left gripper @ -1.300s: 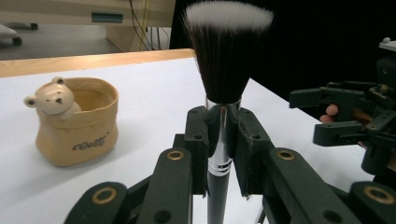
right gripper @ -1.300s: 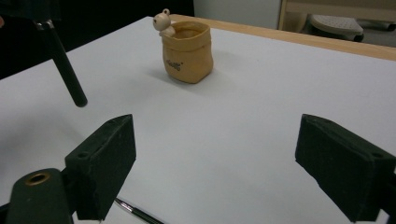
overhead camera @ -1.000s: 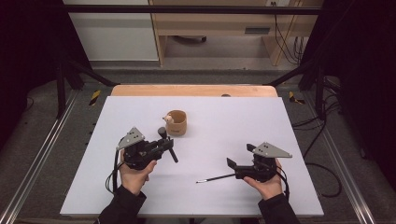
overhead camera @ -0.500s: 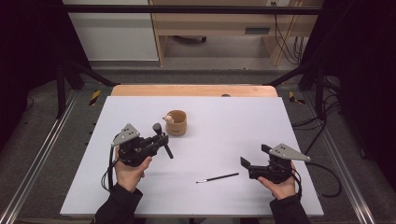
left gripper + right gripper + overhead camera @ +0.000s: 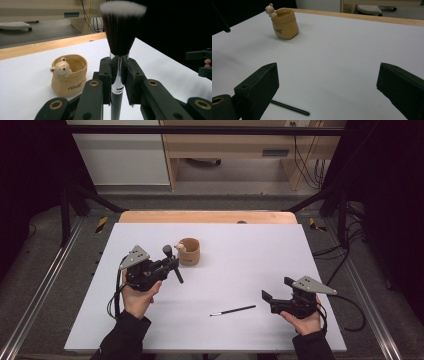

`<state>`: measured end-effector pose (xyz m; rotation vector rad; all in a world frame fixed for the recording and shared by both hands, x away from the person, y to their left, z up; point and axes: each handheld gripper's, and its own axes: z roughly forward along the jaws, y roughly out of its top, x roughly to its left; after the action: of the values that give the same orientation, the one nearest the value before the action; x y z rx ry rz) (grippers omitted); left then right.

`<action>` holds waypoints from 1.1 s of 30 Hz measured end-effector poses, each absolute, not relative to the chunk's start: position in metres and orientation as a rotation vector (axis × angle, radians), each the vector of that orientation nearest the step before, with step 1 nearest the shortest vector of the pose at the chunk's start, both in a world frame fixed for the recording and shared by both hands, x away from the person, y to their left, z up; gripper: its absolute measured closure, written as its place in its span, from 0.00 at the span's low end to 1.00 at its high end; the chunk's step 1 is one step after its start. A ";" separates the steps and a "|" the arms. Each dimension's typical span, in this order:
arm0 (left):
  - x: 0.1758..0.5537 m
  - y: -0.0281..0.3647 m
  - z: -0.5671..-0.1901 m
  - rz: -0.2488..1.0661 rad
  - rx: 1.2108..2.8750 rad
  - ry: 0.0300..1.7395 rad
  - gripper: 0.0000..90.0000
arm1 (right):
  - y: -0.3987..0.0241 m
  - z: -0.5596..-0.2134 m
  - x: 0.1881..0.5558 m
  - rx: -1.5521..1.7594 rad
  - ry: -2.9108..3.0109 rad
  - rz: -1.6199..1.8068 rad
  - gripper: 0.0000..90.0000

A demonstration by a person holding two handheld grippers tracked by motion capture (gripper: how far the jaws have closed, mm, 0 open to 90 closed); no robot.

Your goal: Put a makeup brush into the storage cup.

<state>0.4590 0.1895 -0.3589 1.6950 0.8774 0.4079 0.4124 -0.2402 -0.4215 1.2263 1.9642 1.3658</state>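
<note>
Gripping the makeup brush (image 5: 117,75) bristles-up, the left tongs (image 5: 167,265) aim it toward the cup (image 5: 190,251) at mid-frame; the right tongs (image 5: 276,296) gape wide near the thin brush (image 5: 233,310).

The only writing I can spot is a short dark word in curly script on the front of the little tan bear pot (image 5: 69,75). It's too small and slanted for me to read the letters.
</note>
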 end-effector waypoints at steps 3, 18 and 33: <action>0.462 0.188 -0.357 0.412 1.696 0.881 0.86 | -0.241 -0.421 0.412 1.230 1.958 1.368 0.05; 0.478 0.180 -0.347 0.435 1.721 0.883 0.86 | -0.245 -0.422 0.411 1.226 1.967 1.351 0.05; 0.489 0.173 -0.341 0.444 1.719 0.884 0.86 | -0.245 -0.422 0.410 1.211 1.963 1.375 0.05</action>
<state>0.4892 0.1735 -0.3413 1.7188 0.8842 0.4445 0.4099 -0.2450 -0.4219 1.2109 1.9627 1.3745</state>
